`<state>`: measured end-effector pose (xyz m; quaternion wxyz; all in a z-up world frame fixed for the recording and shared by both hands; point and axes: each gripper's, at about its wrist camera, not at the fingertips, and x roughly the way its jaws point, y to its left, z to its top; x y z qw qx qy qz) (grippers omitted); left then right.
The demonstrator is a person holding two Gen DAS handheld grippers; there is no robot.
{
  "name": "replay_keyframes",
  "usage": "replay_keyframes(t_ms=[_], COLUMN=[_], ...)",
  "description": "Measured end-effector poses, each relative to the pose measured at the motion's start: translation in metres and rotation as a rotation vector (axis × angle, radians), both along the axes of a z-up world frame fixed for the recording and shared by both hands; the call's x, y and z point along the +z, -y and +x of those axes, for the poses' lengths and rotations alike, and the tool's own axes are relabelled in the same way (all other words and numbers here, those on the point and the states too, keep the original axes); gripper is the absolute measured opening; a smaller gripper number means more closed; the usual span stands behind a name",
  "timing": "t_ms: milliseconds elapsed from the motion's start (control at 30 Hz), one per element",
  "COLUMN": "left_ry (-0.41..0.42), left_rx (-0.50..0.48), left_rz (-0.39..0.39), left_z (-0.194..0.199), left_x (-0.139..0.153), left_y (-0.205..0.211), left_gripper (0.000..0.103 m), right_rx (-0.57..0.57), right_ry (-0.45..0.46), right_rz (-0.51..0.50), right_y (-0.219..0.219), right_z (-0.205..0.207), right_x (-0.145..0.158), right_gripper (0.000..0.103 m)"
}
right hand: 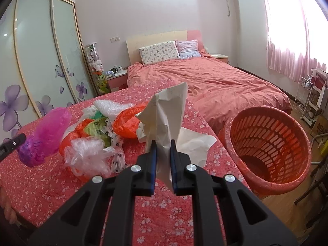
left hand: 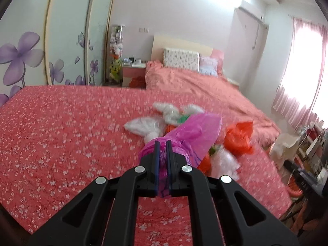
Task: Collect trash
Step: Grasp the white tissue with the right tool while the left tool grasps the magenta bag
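Observation:
My left gripper [left hand: 163, 142] is shut on a pink plastic bag [left hand: 192, 133] and holds it above the red flowered cloth; the bag also shows at the left of the right wrist view [right hand: 45, 135]. My right gripper [right hand: 163, 142] is shut on a crumpled white paper [right hand: 168, 110], lifted off the cloth. A pile of trash lies on the cloth: orange bags [right hand: 127, 123], clear and white plastic [right hand: 88, 153], a green printed wrapper [right hand: 100, 129]. An orange slatted basket [right hand: 268, 147] stands to the right of the cloth, tilted toward me, nothing visible inside.
The red flowered cloth [right hand: 51, 180] covers a raised surface in front of a bed [right hand: 215, 82] with a pink quilt. A wardrobe [right hand: 41, 57] with purple flowers is on the left. A white rack [right hand: 305, 100] and a box stand by the curtained window on the right.

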<state>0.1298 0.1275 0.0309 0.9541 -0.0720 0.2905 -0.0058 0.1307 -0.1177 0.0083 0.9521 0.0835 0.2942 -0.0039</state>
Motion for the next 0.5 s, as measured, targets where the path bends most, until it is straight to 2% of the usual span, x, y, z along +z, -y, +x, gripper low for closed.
replay_keyframes(t_ms=[100, 200, 233, 267, 333, 500], left_ry=[-0.074, -0.156, -0.165, -0.163, -0.148, -0.162], left_rx=[0.000, 0.016, 0.016, 0.022, 0.026, -0.023], left_rz=[0.001, -0.042, -0.049, -0.051, -0.044, -0.037], left_z=[0.003, 0.007, 0.007, 0.006, 0.003, 0.007], left_x=[-0.028, -0.055, -0.059, -0.060, -0.059, -0.061], left_y=[-0.001, -0.008, -0.010, -0.011, -0.010, -0.001], left_gripper=[0.006, 0.009, 0.018, 0.035, 0.055, 0.057], right_rx=[0.006, 0.012, 0.014, 0.015, 0.015, 0.016], right_ry=[-0.018, -0.031, -0.033, -0.034, -0.034, -0.035], right_rz=[-0.004, -0.012, -0.015, -0.018, -0.021, -0.022], right_y=[-0.001, -0.005, -0.005, -0.006, -0.007, -0.007], right_z=[0.000, -0.001, -0.001, -0.001, -0.001, 0.000], right_x=[-0.006, -0.013, -0.013, -0.014, -0.014, -0.014], right_gripper=[0.013, 0.013, 0.013, 0.013, 0.013, 0.013])
